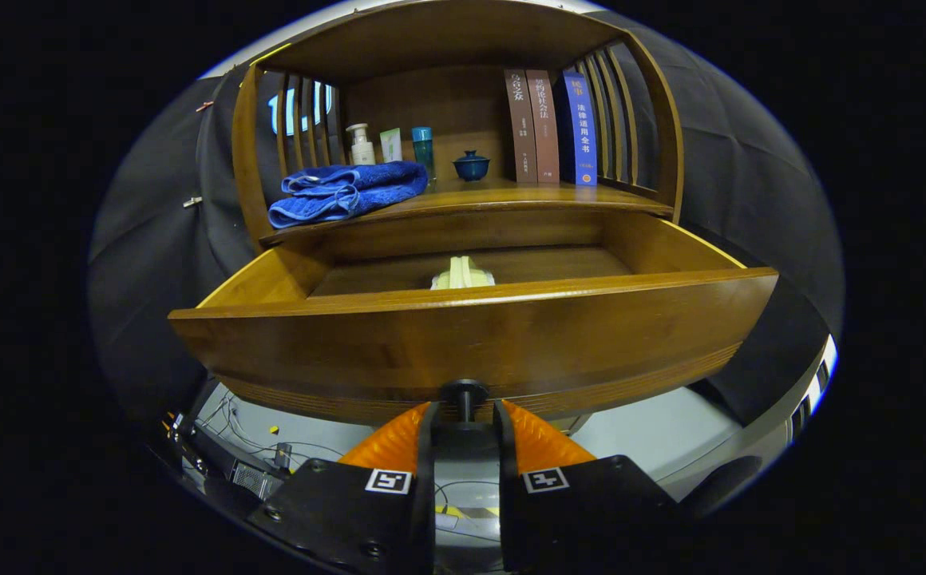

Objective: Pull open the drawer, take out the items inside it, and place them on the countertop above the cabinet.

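Gripper view has the drawer [471,335] pulled well out of the cabinet [463,48], its wooden front just ahead of the claw [464,415], whose two fingers are closed on the small dark knob [464,393] at the lower middle of that front. Inside the drawer, on its floor near the middle and close behind the front panel, lies one pale folded item [463,274] (what it is I cannot tell; only its top shows over the panel). Above it runs the countertop [511,194] of the cabinet, where a folded blue towel [347,192] takes up the left part, a pump bottle [361,145], a small box [390,145] and a teal bottle [423,149] stand behind it, a lidded blue cup [471,166] sits mid-shelf, and three books [551,126] stand upright to the right. The pull looks about done, so the step in hand is to let go of the knob and go for the item. To do that well, spread the fingers fully before backing off, so the drawer is not dragged further, then rise over the front panel and come down on the item from above. The bare stretch between cup and towel looks the safest place to set it.
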A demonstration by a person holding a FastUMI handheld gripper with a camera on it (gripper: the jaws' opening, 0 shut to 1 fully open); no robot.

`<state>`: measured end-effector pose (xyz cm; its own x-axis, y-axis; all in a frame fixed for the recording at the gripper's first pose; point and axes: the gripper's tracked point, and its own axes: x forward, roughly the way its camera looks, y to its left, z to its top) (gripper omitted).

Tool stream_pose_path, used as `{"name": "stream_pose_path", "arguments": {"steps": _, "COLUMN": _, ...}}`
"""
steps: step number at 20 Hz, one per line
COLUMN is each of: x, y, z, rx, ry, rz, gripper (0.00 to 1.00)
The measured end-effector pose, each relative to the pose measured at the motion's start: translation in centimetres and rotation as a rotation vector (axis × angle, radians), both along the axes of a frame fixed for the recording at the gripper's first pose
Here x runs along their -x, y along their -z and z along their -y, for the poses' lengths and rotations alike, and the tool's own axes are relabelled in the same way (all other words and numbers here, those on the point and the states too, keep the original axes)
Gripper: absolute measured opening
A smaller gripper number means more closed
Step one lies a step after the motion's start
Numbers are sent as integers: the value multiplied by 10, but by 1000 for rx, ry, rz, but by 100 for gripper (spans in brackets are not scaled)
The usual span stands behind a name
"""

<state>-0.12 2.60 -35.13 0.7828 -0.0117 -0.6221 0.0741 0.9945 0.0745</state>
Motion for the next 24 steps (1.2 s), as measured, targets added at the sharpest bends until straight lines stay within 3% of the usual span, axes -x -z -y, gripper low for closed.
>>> {"name": "stream_pose_path", "arguments": {"steps": 6, "x": 17, "y": 4, "z": 2, "rx": 0, "ry": -1, "rz": -5, "gripper": 37}}
{"name": "stream_pose_path", "arguments": {"steps": 8, "x": 23, "y": 3, "z": 2, "rx": -6, "ry": 3, "rz": -24, "gripper": 44}}
{"name": "stream_pose_path", "arguments": {"steps": 13, "x": 36, "y": -62, "z": 1, "rx": -8, "ry": 3, "rz": 71, "gripper": 100}}
{"name": "stream_pose_path", "arguments": {"steps": 19, "x": -29, "y": -142, "z": -10, "rx": -73, "ry": -36, "rz": 143, "gripper": 99}}
{"name": "stream_pose_path", "arguments": {"steps": 24, "x": -107, "y": -127, "z": -10, "rx": -44, "ry": -61, "rz": 6, "gripper": 99}}
